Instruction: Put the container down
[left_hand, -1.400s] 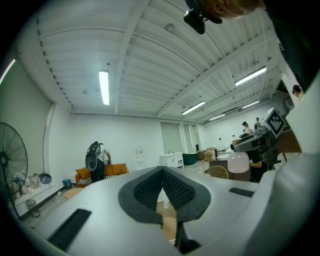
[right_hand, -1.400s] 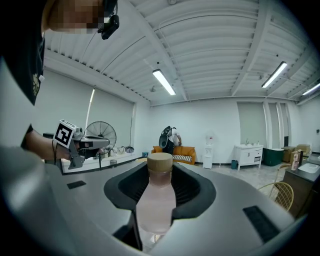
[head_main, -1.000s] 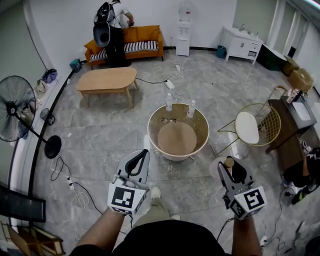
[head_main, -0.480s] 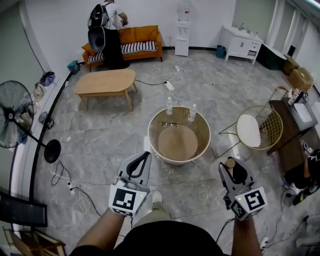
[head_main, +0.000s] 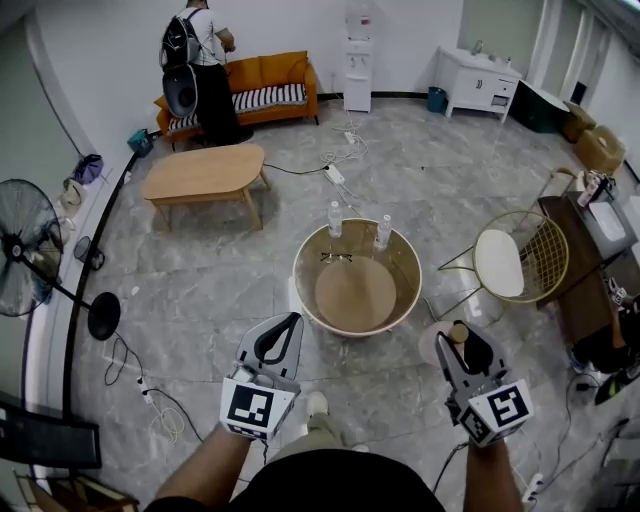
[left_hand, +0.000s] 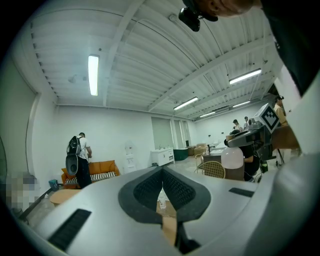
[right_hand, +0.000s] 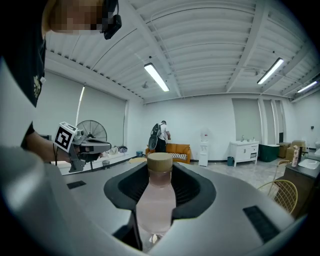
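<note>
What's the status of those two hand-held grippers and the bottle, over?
Left hand-held gripper shut, empty. Right hand-held gripper clamped on capped bottle, upright. Round table ahead, two bottles and glasses at its far edge.

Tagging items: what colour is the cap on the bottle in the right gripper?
Tan cap on the bottle; right gripper view shows it best.

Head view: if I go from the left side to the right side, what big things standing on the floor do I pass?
Standing fan → wooden coffee table → round table → wire chair.
</note>
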